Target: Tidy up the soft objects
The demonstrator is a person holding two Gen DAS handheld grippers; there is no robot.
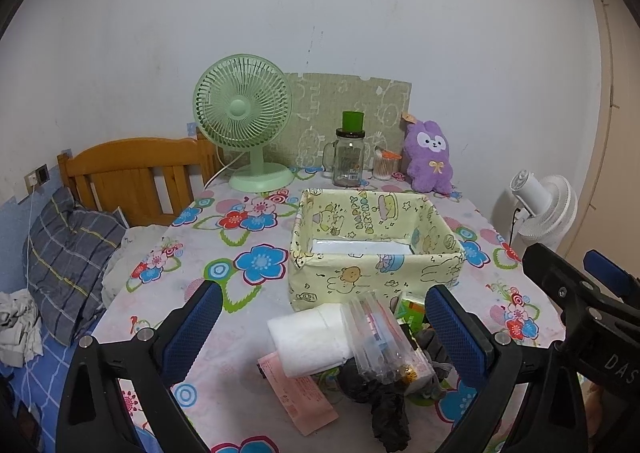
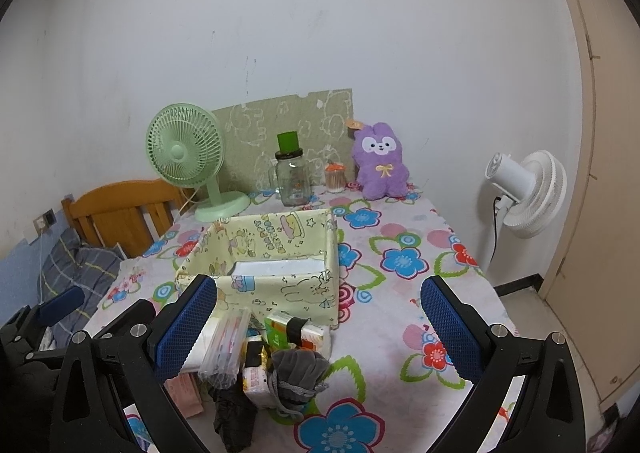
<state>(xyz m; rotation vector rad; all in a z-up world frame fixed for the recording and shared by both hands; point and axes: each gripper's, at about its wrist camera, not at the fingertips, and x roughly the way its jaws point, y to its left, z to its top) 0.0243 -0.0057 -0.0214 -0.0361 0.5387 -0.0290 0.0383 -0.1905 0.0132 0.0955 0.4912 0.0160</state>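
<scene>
Both grippers (image 1: 320, 329) (image 2: 318, 327) gape wide, empty. Soft pile (image 1: 360, 349) lies between left fingers, before the box (image 1: 376, 265)

Soft even light, fisheye-warped edges

- The worktop (image 1: 248, 213) wears a pale cloth printed with blue, red and pink flowers ringed in green.
- The box (image 1: 376, 273) is pale yellow with cartoon animals and lettering — its floor is white.
- The desk fan (image 1: 242, 109) is mint green all over.
- The plush toy (image 1: 430, 157) is purple, with a white face and a yellow bow.
- The jar (image 1: 350, 161) is clear glass with a green cap.
- The foam roll (image 1: 312, 337) is white; the pouch (image 2: 298, 373) is grey.
- The pillow (image 1: 68, 261) is grey-blue plaid with yellow lines.
- Each tool has black arms and blue pads (image 1: 192, 333) — left and right alike.
- The standing fan (image 2: 528, 189) is white.
</scene>
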